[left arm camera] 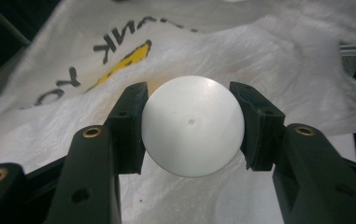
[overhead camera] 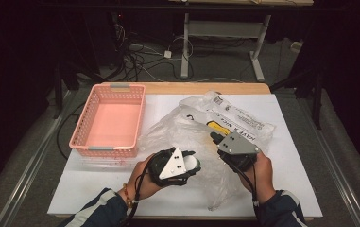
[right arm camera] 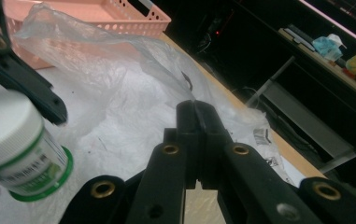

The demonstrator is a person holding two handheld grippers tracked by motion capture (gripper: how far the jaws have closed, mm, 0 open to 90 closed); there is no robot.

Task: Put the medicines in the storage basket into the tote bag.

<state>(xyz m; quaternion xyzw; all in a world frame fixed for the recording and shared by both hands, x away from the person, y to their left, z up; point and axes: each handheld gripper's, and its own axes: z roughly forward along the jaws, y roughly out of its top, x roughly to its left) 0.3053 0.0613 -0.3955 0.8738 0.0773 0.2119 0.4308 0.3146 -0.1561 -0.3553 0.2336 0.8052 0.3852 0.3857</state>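
Gripping white-capped bottle (left arm camera: 193, 126), left tongs (left arm camera: 192, 128); right tongs (right arm camera: 198, 116) clenched on plastic bag (right arm camera: 119, 84); right view reveals green label.

White bottle (right arm camera: 19, 144) with green-banded label, clear plastic bag (overhead camera: 225, 120) with black and yellow print, pink perforated basket (overhead camera: 109, 120), black grippers.

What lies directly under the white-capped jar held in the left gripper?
Under the jar lies the crumpled plastic bag with black and yellow print. The table beneath is covered by the bag there.
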